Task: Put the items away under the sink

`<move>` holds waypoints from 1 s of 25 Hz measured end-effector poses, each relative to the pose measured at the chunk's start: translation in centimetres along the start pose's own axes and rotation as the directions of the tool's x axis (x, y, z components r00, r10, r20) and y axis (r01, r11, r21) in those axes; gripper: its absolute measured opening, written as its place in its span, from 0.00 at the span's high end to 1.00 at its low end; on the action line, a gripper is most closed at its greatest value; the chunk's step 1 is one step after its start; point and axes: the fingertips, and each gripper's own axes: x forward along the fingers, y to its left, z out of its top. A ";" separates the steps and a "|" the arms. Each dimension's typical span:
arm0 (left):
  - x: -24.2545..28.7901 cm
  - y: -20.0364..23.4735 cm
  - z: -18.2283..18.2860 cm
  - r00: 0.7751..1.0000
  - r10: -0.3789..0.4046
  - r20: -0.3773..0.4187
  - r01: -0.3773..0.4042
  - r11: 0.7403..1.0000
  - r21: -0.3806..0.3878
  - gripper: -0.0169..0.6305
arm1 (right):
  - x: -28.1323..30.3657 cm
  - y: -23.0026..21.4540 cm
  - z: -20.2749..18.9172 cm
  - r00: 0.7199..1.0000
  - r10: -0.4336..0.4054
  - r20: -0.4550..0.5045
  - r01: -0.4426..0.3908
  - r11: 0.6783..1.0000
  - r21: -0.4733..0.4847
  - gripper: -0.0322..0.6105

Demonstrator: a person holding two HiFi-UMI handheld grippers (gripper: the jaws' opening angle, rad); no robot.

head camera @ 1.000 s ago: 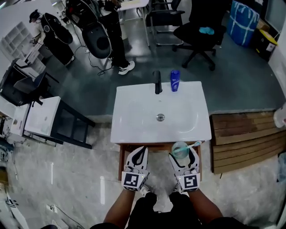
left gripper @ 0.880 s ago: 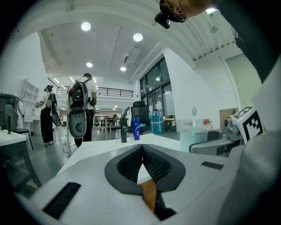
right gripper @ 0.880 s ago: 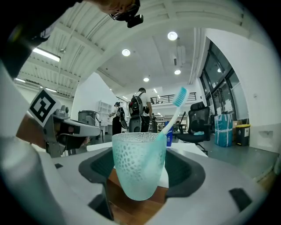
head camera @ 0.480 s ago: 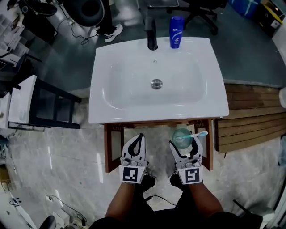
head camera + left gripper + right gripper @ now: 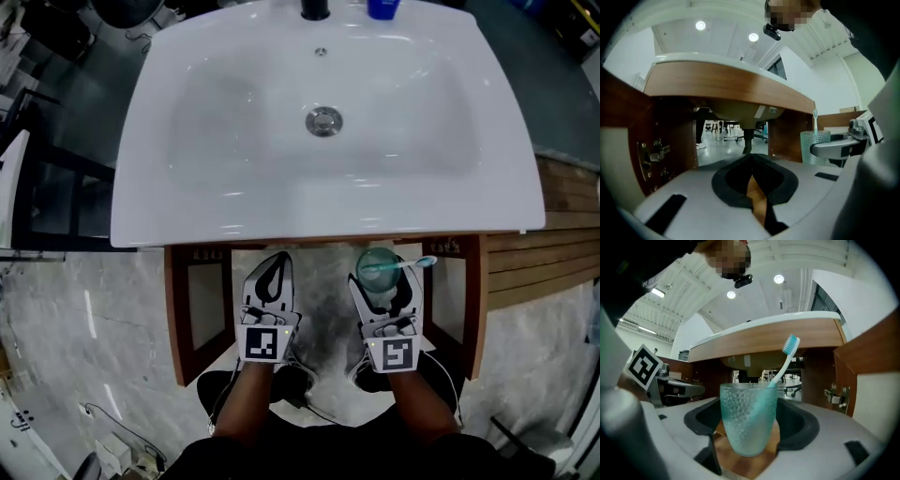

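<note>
You had dropped lower and nearer than half a second before, so the sink (image 5: pixel 281 211) filled the head view and only the base of the blue bottle (image 5: pixel 382 7) showed at its top edge. Your right hand-held gripper (image 5: pixel 379 274) pinched the teal cup (image 5: pixel 749 420), upright with the toothbrush (image 5: pixel 786 359) leaning in it, just in front of the open cabinet (image 5: pixel 180 309) under the sink. Your left hand-held gripper (image 5: pixel 274 270) sat beside it as before, jaws pressed together on nothing.
</note>
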 end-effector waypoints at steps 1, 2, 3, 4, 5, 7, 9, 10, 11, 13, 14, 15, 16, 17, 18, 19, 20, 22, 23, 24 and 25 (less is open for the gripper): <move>0.7 0.1 -1.1 1.000 -0.001 0.006 0.001 1.000 0.008 0.95 | 0.4 -0.1 -1.2 1.000 -0.002 -0.001 0.002 1.000 -0.001 0.38; 1.3 0.1 -2.1 1.000 -0.002 0.012 0.002 1.000 0.010 0.95 | 0.8 -0.3 -2.3 1.000 -0.004 0.001 0.004 1.000 -0.005 0.38; 1.9 0.2 -3.0 1.000 0.000 0.019 0.000 1.000 0.009 0.95 | 1.3 -0.4 -3.3 1.000 -0.005 0.005 0.005 1.000 -0.010 0.38; 2.5 0.4 -3.9 1.000 0.005 0.026 -0.005 1.000 0.009 0.95 | 1.8 -0.5 -4.3 1.000 -0.006 0.010 0.006 1.000 -0.016 0.38; 3.0 0.6 -4.7 0.999 0.009 0.034 -0.009 1.000 0.011 0.95 | 2.3 -0.6 -5.1 1.000 -0.007 0.019 0.008 1.000 -0.022 0.38; 3.9 1.0 -6.1 0.998 0.015 0.055 -0.016 1.000 0.019 0.95 | 3.2 -0.9 -6.4 0.999 -0.015 0.044 0.017 0.999 -0.035 0.38; 4.6 1.3 -7.0 0.997 0.018 0.080 -0.020 1.000 0.023 0.95 | 4.1 -1.1 -7.5 0.998 -0.025 0.060 0.028 0.999 -0.042 0.38; 4.8 1.3 -7.5 0.996 0.019 0.088 -0.021 1.000 0.021 0.95 | 4.4 -1.2 -8.0 0.997 -0.028 0.067 0.031 0.999 -0.043 0.38; 4.8 1.4 -7.9 0.996 0.021 0.089 -0.023 1.000 0.021 0.95 | 4.6 -1.1 -8.3 0.997 -0.031 0.077 0.034 0.998 -0.045 0.38; 4.8 1.5 -8.6 0.996 0.019 0.087 -0.021 0.999 0.028 0.95 | 4.7 -0.8 -8.8 0.995 -0.035 0.097 0.040 0.998 -0.048 0.38; 4.8 1.4 -8.9 0.996 0.015 0.093 -0.018 0.999 0.029 0.95 | 4.6 -0.7 -8.9 0.994 -0.036 0.105 0.041 0.998 -0.051 0.38; 4.8 1.4 -9.1 0.995 0.012 0.101 -0.015 0.999 0.028 0.95 | 4.5 -0.5 -8.9 0.993 -0.036 0.111 0.042 0.998 -0.054 0.38; 4.8 1.4 -9.0 0.994 0.011 0.110 -0.014 1.000 0.027 0.95 | 4.4 -0.4 -8.9 0.992 -0.036 0.119 0.043 0.998 -0.056 0.38; 4.7 1.4 -8.8 0.993 0.011 0.121 -0.014 1.000 0.025 0.95 | 4.2 -0.3 -8.8 0.991 -0.036 0.127 0.043 0.997 -0.057 0.38; 4.7 1.4 -8.5 0.991 0.010 0.131 -0.013 1.000 0.026 0.95 | 4.0 -0.2 -8.6 0.990 -0.037 0.134 0.046 0.997 -0.060 0.38; 4.6 1.3 -8.1 0.990 0.005 0.143 -0.010 0.999 0.030 0.95 | 3.9 -0.1 -8.6 0.989 -0.040 0.140 0.049 0.997 -0.062 0.38; 4.6 1.2 -7.8 0.988 0.002 0.152 -0.007 0.999 0.036 0.95 | 3.8 0.0 -8.5 0.989 -0.043 0.143 0.052 0.997 -0.062 0.38; 4.4 1.1 -7.5 0.988 0.005 0.153 -0.011 0.999 0.040 0.95 | 3.6 0.1 -8.2 0.988 -0.046 0.150 0.056 0.996 -0.064 0.38; 4.3 1.1 -7.3 0.989 0.010 0.150 -0.016 0.999 0.038 0.95 | 3.5 0.1 -8.0 0.987 -0.045 0.153 0.056 0.996 -0.069 0.38; 4.3 1.1 -7.2 0.990 0.017 0.143 -0.023 0.999 0.035 0.95 | 3.5 0.1 -7.8 0.987 -0.043 0.154 0.054 0.996 -0.071 0.38; 4.3 1.1 -7.1 0.991 0.025 0.133 -0.030 0.999 0.029 0.95 | 3.6 0.1 -7.6 0.988 -0.042 0.152 0.054 0.996 -0.071 0.38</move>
